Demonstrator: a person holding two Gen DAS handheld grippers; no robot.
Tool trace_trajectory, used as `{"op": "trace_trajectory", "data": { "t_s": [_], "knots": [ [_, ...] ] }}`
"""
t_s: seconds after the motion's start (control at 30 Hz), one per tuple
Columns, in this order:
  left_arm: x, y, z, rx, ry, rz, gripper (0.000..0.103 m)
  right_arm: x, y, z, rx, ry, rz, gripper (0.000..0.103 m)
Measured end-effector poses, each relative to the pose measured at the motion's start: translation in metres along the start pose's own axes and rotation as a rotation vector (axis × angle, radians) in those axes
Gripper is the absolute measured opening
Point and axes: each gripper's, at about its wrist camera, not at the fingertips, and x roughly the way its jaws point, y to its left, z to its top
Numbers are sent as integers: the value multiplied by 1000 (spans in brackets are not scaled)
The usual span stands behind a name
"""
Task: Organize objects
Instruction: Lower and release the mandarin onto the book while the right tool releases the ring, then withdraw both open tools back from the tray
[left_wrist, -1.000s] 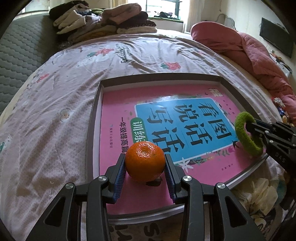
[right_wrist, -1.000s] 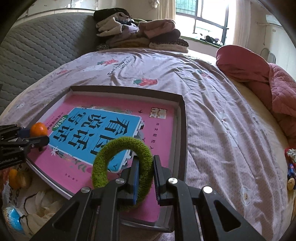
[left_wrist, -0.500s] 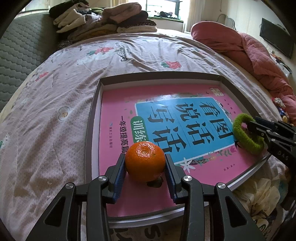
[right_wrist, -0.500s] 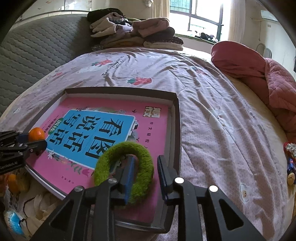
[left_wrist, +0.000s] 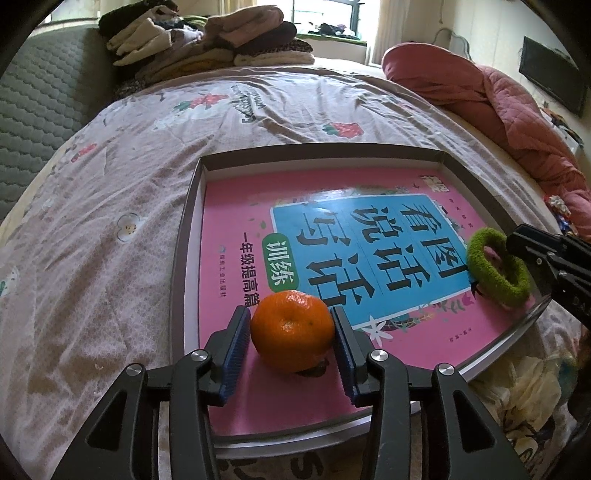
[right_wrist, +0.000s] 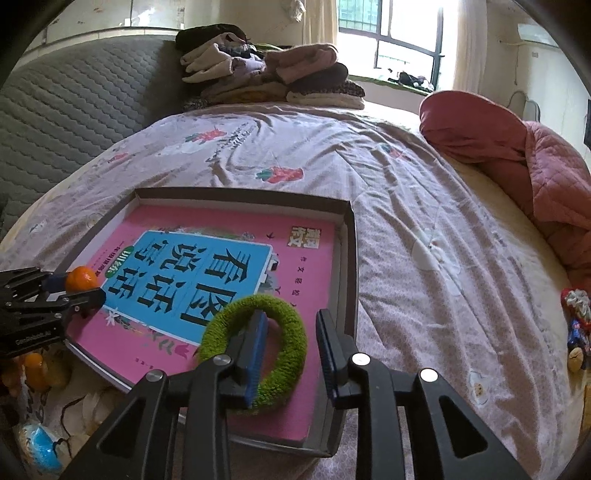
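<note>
Orange (left_wrist: 291, 330): round, bright, dimpled skin; stem dimple faces up toward the lens; no long axis to speak of. Sits on the pink book cover, lower centre of the left wrist view.
Left gripper (left_wrist: 291, 332): fingers (left_wrist: 234, 350) flank the orange on both sides; the jaws have just been opening. Left pad shows a thin gap; right pad close against the skin, contact not certain. The orange rests on the book, not lifted.
Green hair ring (right_wrist: 258, 343): fuzzy loop, lying nearly flat on the book at its lower right corner; hole faces up, slightly oval, longer left to right in the right wrist view.
Right gripper (right_wrist: 291, 347): jaws have just been opening. Left finger (right_wrist: 255, 343) stands inside the ring's hole, right finger outside it with a clear gap; no squeeze on the band.
Book (left_wrist: 369, 258): pink cover, blue panel with large dark characters, lying flat; title reads upside down from both cameras.
Tray (left_wrist: 184, 258): shallow, dark-rimmed, holds the book; sits on the bed.
Bed (left_wrist: 110, 221): mauve floral cover, wrinkled.
Folded clothes (right_wrist: 266, 74): stacked at upper centre.
Pink quilt (right_wrist: 517, 155): heaped at right edge.
</note>
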Motion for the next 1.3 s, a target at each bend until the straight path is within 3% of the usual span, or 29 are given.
{"op": "trace_trajectory", "data": {
  "t_s": [0.63,1.13,1.3],
  "knots": [
    [-24,1,7,-19,-29,-14,49,-20,13,6,-20,-42,37,33],
    [-77,-4,9,-30,-129,-15,49,-53,22,15,-36,-115,83,34],
    [-99,-8,7,-30,-171,-10,49,-71,25,16,-41,-152,105,46]
  ]
}}
